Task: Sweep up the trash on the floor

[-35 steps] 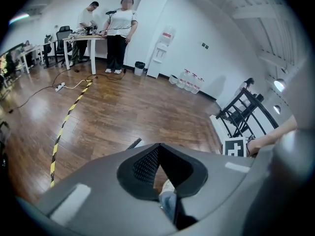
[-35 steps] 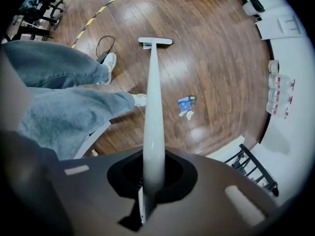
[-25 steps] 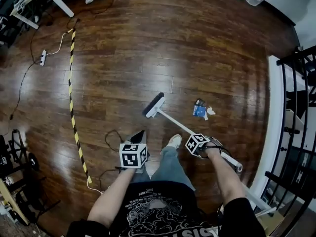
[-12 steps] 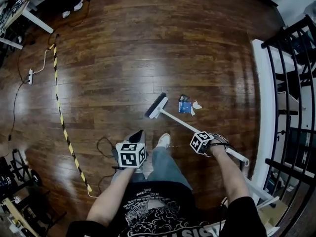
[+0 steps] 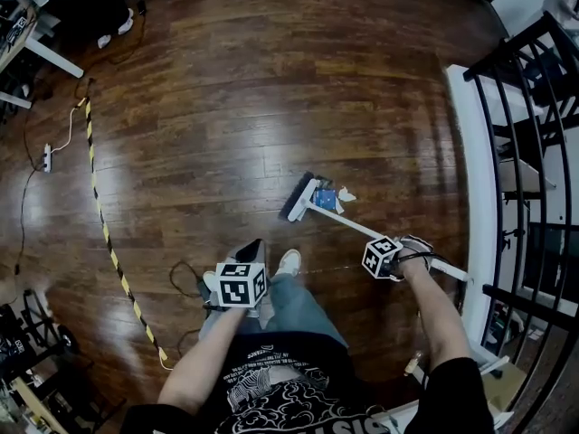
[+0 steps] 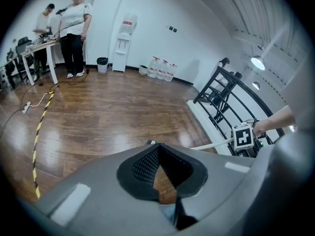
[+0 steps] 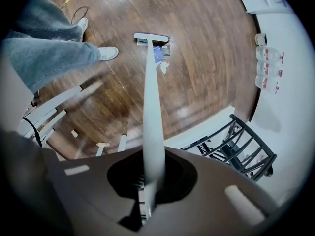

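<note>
As the head view looks down on the wooden floor (image 5: 271,89), the right gripper (image 5: 380,253) is clenched round the white handle of the broom (image 5: 344,223). The broom head (image 5: 299,199) rests on the floor and serves as the reference point.
- The blue packet (image 5: 326,195) touches the right side of the broom head.
- The white paper scrap (image 5: 345,193) lies just past the packet, on the side away from the broom head.
- The left gripper (image 5: 252,253) sits below and left of the broom head, apart from it, with the person's white shoe (image 5: 289,262) between the 2.
- A yellow-black striped tape (image 5: 98,213) runs along the floor well left of the broom head.
- A black railing (image 5: 529,152) stands well right of it.

Left gripper view: the 2 jaws meet at their tips and grasp nothing. Floor shows through the gap behind the tips. The broom handle and the marker cube of the right gripper appear at the right. Water bottles (image 6: 160,69) and 2 people (image 6: 74,28) stand far off.

Right gripper view: both jaws press on the handle, which runs straight up to the broom head. The blue packet touches the head, and the scrap lies just beside the packet. The white shoe is near the head, to its left.
</note>
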Tool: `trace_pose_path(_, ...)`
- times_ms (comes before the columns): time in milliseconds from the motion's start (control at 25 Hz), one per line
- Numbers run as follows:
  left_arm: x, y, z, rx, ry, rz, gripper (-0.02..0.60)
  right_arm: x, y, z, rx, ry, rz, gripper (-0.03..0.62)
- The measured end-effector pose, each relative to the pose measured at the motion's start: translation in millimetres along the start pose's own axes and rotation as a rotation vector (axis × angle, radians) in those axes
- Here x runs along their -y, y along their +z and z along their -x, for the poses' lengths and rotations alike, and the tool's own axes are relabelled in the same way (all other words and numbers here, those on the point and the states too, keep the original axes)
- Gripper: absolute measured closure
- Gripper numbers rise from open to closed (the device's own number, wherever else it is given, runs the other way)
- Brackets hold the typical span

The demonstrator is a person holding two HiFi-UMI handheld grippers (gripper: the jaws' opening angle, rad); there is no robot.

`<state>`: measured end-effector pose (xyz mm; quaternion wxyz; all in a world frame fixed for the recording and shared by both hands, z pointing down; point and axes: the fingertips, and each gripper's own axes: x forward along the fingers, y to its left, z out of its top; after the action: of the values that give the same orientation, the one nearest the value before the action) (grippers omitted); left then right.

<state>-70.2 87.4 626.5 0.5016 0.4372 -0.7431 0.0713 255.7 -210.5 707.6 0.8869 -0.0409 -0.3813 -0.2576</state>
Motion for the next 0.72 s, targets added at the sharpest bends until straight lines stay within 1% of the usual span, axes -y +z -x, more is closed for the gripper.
trace_pose_path(200,21,11,-14,0.001,-0.030,-0.030,0.577,16,-17,-10,-0.016,-0.029,0.002,0.594)
trace_pose_path(400,34,22,-23,-0.008,-0.052,-0.062,0.577,27,-33,-16,-0.042,-0.045,-0.003,0.594)
trace_pose_path(520,39,26,-26,-0.018,-0.062,-0.077,0.577,28,-38,-17,-0.049,-0.037,-0.012,0.594)
trace_pose_path(720,40,30,-26,-0.023,-0.083,-0.104,0.577,16,-40,-13,-0.052,-0.009,-0.042,0.594)
